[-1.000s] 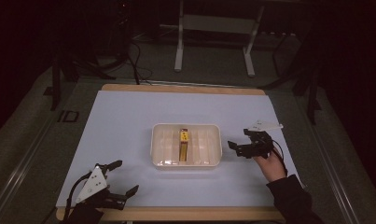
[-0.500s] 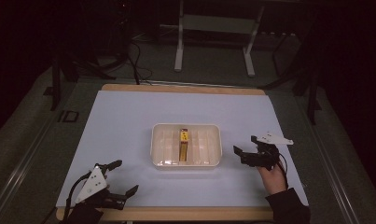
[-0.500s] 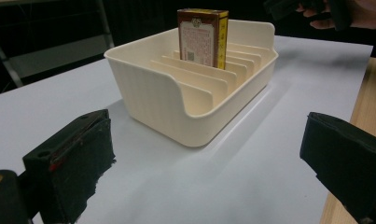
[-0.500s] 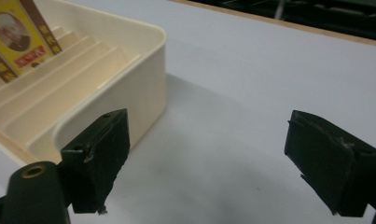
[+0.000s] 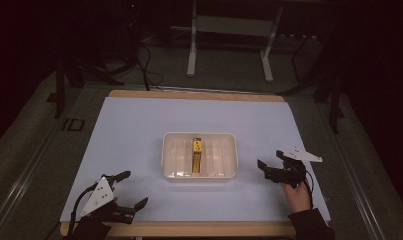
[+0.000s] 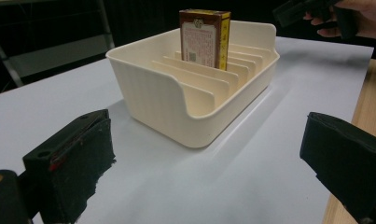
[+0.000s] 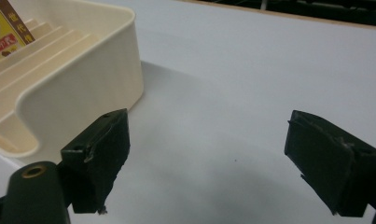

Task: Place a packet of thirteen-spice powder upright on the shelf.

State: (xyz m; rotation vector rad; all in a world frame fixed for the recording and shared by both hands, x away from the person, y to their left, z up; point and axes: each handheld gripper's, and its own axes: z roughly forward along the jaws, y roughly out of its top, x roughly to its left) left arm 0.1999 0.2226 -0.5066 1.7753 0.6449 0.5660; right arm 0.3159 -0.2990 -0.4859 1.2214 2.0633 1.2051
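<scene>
Item: slotted cream tray, set at the middle of the pale blue table cover; contents, one small box with a red-brown face and yellow edge, standing upright on end between two dividers in a middle slot, seen plainly in the left gripper view. Right gripper: on the table just right of the tray, jaws spread wide and holding nothing; in the right gripper view the tray's rounded corner lies just beyond its left-hand jaw, apart from it. Left gripper: near the table's front left corner, well apart from the tray, jaws likewise spread and empty. Step in hand, by judgement: the right hand drawing clear after the box was seated. To do it well, carry the open jaws level and away from the tray wall so nothing catches the rim or nudges the tray, then rest the tool clear of it; the box looks stable, though whether it sits fully to the slot floor cannot be told from these angles. Change against the earlier frames: a second ago the right gripper stood higher in the high view, level with the tray's middle and close to its right wall; half a second ago it had begun moving back; now it lies nearer the person and lower beside the tray's front right corner. Left gripper, tray and box: unchanged in place.
</scene>
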